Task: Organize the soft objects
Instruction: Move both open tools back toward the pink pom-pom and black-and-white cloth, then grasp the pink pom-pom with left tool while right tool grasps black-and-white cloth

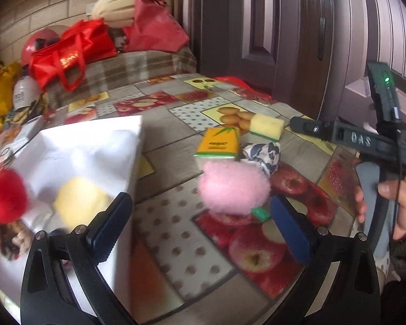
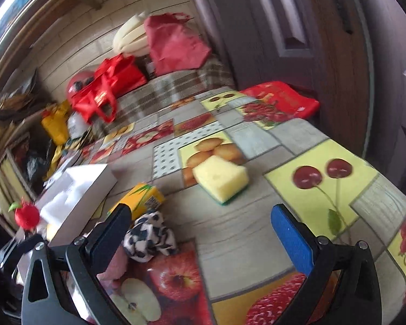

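- My left wrist camera looks low and forward along my fingers, close over the fruit-print tablecloth (image 1: 176, 230), white box (image 1: 94, 149) at ten o'clock.
- My right wrist camera sits slightly higher, facing the same way.
- Both share the yellow sponge (image 1: 266, 126), tissue pack (image 2: 142, 199), patterned cloth (image 2: 149, 237) and red bags behind.

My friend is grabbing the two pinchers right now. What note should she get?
Left gripper: open, empty, just short of the pink pom-pom.
Right gripper: open, empty, facing the yellow sponge.
Done: the white box holds a yellow soft piece; a red plush apple sits at its near corner.
Left on the table: pom-pom, sponge, tissue pack, black-and-white cloth.
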The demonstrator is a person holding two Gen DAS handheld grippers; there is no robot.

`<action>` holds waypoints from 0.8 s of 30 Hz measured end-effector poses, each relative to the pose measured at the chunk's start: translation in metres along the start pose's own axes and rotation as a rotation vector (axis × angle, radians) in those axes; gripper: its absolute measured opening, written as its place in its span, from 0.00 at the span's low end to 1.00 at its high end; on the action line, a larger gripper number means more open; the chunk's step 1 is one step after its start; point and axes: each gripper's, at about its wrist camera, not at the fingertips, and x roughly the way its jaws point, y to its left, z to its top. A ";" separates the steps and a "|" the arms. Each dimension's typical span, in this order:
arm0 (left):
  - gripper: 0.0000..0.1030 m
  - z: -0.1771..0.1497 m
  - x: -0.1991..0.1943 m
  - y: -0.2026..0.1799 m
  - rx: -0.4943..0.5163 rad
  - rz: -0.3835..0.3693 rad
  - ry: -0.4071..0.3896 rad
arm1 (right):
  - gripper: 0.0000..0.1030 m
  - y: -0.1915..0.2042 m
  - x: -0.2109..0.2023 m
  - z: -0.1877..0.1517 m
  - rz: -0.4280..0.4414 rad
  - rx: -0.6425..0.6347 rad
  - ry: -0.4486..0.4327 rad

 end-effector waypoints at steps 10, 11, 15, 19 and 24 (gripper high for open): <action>0.99 0.021 0.065 -0.021 0.033 -0.049 0.171 | 0.82 0.026 0.039 0.001 0.119 -0.102 0.151; 0.99 0.020 0.070 -0.023 0.040 -0.066 0.199 | 0.81 0.026 0.041 0.001 0.124 -0.098 0.161; 0.91 0.018 0.078 -0.028 0.062 -0.080 0.239 | 0.76 0.025 0.053 -0.001 0.142 -0.081 0.232; 0.91 0.018 0.078 -0.026 0.048 -0.075 0.237 | 0.75 0.026 0.058 -0.004 0.151 -0.079 0.266; 0.91 0.018 0.080 -0.025 0.049 -0.067 0.244 | 0.75 0.029 0.059 -0.004 0.143 -0.099 0.274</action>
